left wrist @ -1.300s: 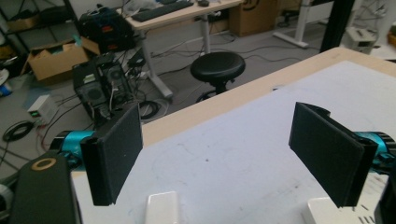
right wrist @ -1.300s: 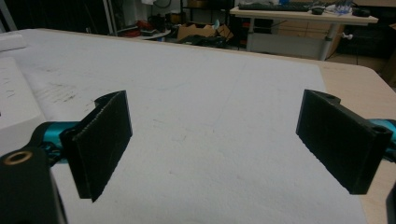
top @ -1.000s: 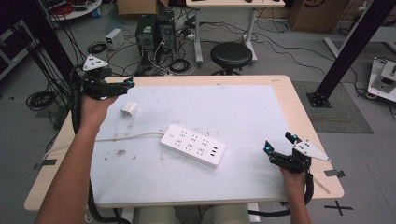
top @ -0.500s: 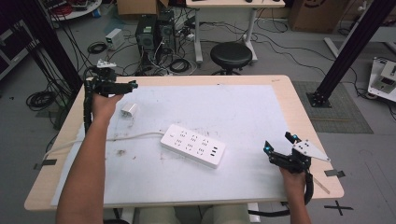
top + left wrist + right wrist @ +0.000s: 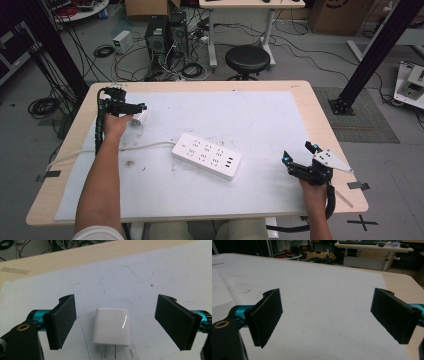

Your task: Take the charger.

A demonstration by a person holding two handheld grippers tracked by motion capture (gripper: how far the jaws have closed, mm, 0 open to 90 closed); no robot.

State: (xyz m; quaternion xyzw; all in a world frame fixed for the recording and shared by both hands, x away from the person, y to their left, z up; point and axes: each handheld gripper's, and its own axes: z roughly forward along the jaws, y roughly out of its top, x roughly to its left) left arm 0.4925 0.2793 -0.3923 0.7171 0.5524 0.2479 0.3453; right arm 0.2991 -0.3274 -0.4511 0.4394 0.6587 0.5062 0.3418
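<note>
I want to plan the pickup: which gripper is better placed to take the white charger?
Left. The left gripper is open with the white charger between its jaws; the right gripper sits far across the table.

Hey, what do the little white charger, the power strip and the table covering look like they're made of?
The charger looks like glossy white plastic, given the bright glare streak on its face; its two prongs look like metal. The power strip seems to be white plastic with a duller sheen. The table covering looks like matte white paper or thin sheet, scuffed and pen-marked, over a wood-look tabletop.
</note>
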